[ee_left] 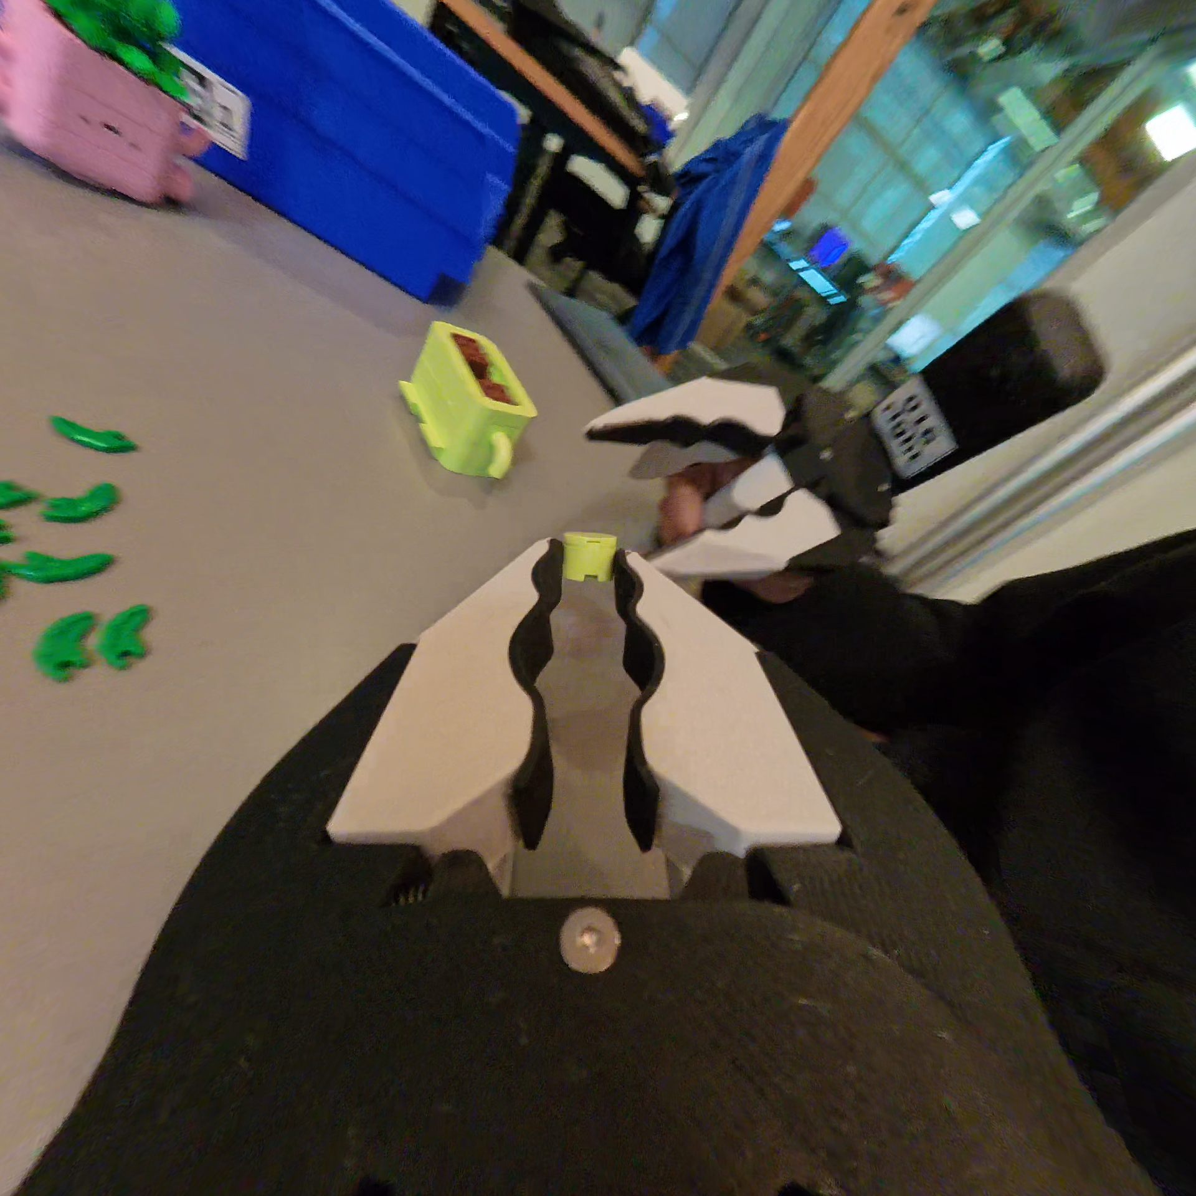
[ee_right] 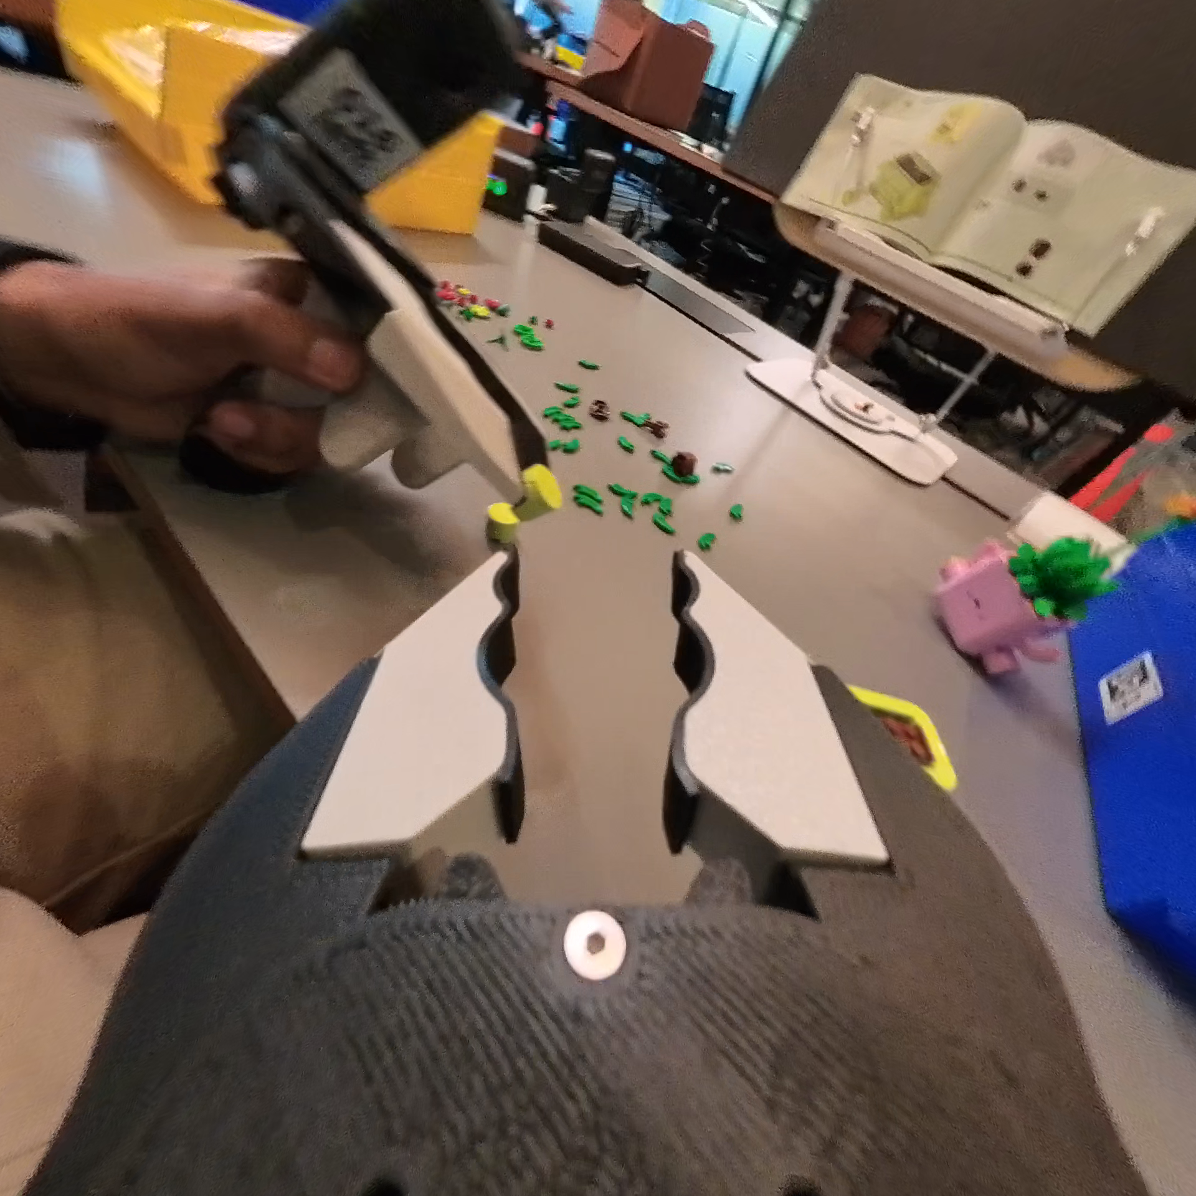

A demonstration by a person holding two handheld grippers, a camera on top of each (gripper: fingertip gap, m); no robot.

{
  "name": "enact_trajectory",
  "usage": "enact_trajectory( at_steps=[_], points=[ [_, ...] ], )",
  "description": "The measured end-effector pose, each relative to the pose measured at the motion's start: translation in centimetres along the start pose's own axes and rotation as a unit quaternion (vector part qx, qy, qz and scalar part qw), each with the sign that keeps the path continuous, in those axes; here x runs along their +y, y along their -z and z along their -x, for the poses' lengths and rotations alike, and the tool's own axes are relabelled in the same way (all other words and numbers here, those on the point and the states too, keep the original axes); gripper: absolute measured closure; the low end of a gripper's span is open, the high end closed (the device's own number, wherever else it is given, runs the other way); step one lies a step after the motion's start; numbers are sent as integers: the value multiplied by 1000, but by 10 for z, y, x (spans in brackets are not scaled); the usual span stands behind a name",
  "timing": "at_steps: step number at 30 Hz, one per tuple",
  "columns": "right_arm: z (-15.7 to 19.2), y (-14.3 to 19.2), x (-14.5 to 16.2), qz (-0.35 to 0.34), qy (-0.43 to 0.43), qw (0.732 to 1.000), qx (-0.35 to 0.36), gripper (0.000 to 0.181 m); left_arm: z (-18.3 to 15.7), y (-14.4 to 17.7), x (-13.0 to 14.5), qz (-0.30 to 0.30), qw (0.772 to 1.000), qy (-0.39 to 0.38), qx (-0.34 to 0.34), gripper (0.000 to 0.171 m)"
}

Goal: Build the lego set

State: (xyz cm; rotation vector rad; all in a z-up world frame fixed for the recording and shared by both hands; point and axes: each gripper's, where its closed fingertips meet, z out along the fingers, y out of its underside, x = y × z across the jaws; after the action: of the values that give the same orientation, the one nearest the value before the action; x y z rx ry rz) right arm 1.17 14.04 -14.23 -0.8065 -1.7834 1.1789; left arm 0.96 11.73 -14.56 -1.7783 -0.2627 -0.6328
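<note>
Lego set is sitting in parts on the grey table (ee_left: 259,647): the lime planter body (ee_left: 469,401) with brown bricks inside is lying well ahead of the left gripper (ee_left: 587,558), loose green leaf pieces (ee_left: 90,637) are scattered to its left, and a finished pink figure (ee_left: 90,110) is standing by the blue bin (ee_left: 362,142). The left gripper is pinching a small lime round piece (ee_left: 587,556) at the very tips of its fingers, jaws nearly closed on it. In the right wrist view that piece (ee_right: 527,501) is showing as a curved lime part hanging just above the table. The right gripper (ee_right: 595,560) is hanging empty, jaws apart, just beside the held piece.

Risk, as a judgement: the hold is only on the fingertips, so the piece is likely slipping or twisting if anything bumps it. A handover with the right jaws closing off-centre could flick it out onto the table. The planter body is lying tilted and unheld, so pressing the piece on could push it away. Both views are blurring, so exact alignment is hard to tell.
</note>
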Motion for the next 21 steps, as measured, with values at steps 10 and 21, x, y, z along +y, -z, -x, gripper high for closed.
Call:
enact_trajectory(
  at_steps=[10, 21],
  points=[
    [17, -2, -14, -42, -280, 940, -190, 147, -7, -3, 12, 48, 955, -259, -136, 158],
    [35, -11, -7, 3, -280, 933, -227, 156, -8, -3, 19, 66, 926, -329, -172, 158]
  ],
)
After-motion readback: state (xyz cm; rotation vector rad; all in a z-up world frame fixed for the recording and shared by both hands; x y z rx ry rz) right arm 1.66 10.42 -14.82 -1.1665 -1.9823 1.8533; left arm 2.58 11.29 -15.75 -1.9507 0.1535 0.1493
